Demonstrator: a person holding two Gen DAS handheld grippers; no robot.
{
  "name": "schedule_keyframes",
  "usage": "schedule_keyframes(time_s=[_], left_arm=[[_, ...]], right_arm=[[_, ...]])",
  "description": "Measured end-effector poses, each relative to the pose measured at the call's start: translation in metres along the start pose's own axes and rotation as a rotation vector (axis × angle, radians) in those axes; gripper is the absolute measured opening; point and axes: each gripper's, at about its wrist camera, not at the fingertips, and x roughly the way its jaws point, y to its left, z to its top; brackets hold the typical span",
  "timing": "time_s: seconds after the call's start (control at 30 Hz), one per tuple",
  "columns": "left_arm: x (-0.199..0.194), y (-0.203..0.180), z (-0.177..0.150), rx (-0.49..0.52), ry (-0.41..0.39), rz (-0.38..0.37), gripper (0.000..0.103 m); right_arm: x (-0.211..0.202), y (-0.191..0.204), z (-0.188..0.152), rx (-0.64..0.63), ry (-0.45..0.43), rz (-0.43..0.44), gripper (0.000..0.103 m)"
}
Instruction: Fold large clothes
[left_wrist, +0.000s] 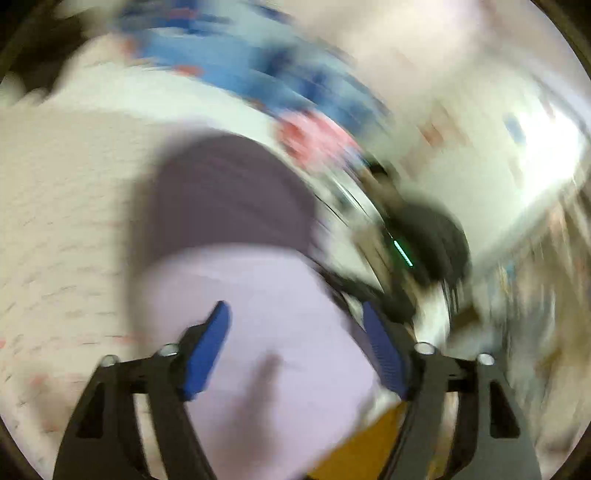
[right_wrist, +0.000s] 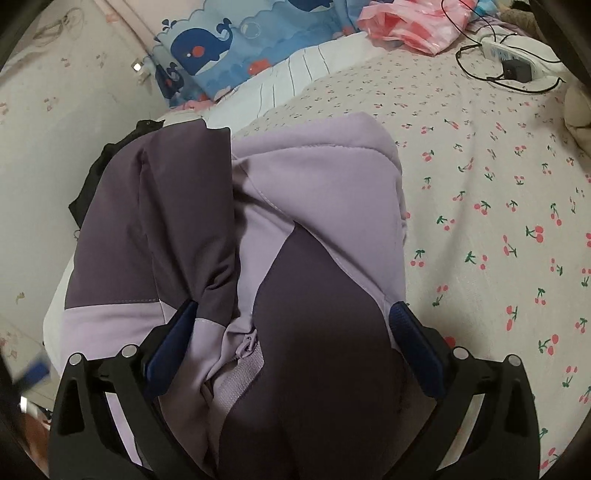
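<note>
A large jacket in lilac and dark purple (right_wrist: 314, 177) lies bunched on the cherry-print bed sheet (right_wrist: 498, 203), its zipper (right_wrist: 247, 347) showing near the bottom. My right gripper (right_wrist: 295, 308) hangs just above it, jaws wide apart, with the dark purple panel and the zipper between the blue pads (right_wrist: 413, 343), which do not pinch the fabric. The left wrist view is heavily blurred. There my left gripper (left_wrist: 295, 306) stands open over a lilac part of the jacket (left_wrist: 258, 280), beyond which is a dark purple panel (left_wrist: 229, 192). Nothing is caught between its blue pads (left_wrist: 207, 350).
A blue whale-print cloth (right_wrist: 221, 48) and a pink plastic bag (right_wrist: 406, 26) lie at the head of the bed. A white power strip with black cables (right_wrist: 509, 55) sits at the far right. A black garment (right_wrist: 96, 173) pokes out left of the jacket. A blurred dark object with a green light (left_wrist: 424, 240) is right of the left gripper.
</note>
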Motion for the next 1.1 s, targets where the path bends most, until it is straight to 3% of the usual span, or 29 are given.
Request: schedule_keyframes(time_s=[0.07,0.13,0.23,0.27,0.3,0.5,0.6,0.7,0.77,0.83,0.9,0.97,1.03,1.1], left_arm=[[0.004,0.05,0.014,-0.167,0.009,-0.027,0.076],[0.024,0.074,0.015,-0.257,0.054,-0.058,0.076],[0.076,0.084,-0.003,-0.317,0.156,-0.097,0.098],[0.091,0.087,-0.012,-0.375,0.173,-0.194,0.098],[0.099,0.085,-0.017,-0.4,0.184,-0.223,0.098],[0.071,0.003,0.002,-0.019,0.182,-0.09,0.097],[0.012,-0.023,0.02,0.133,0.1,-0.021,0.096],[-0.044,-0.022,0.037,0.226,0.047,0.092,0.095],[-0.074,0.001,0.051,0.215,0.04,0.181,0.095],[-0.096,0.052,0.055,0.119,0.056,0.271,0.095],[-0.095,0.109,0.041,0.002,0.106,0.332,0.095],[-0.088,0.152,0.025,-0.095,0.115,0.337,0.096],[-0.088,0.16,0.011,-0.113,0.082,0.316,0.097],[-0.087,0.143,0.013,-0.061,0.066,0.376,0.097]], right_arm=[[0.0,0.0,-0.001,0.002,-0.007,0.002,0.097],[0.001,-0.007,-0.001,0.009,-0.015,0.013,0.097],[0.001,-0.012,-0.004,0.016,-0.026,0.023,0.097],[0.001,-0.014,-0.005,0.025,-0.029,0.029,0.097],[0.002,-0.017,-0.005,0.031,-0.033,0.034,0.097],[0.003,-0.001,-0.014,0.138,-0.08,0.136,0.097],[0.026,0.032,-0.029,0.219,-0.107,0.317,0.097],[0.064,0.101,-0.037,0.215,-0.097,0.451,0.097],[0.095,0.153,-0.038,0.148,-0.027,0.427,0.097],[0.122,0.19,-0.042,0.062,0.041,0.343,0.097],[0.133,0.206,-0.044,-0.015,0.075,0.259,0.097],[0.135,0.204,-0.047,-0.048,0.101,0.245,0.097],[0.136,0.201,-0.053,-0.06,0.119,0.24,0.097],[0.133,0.198,-0.055,-0.056,0.107,0.217,0.097]])
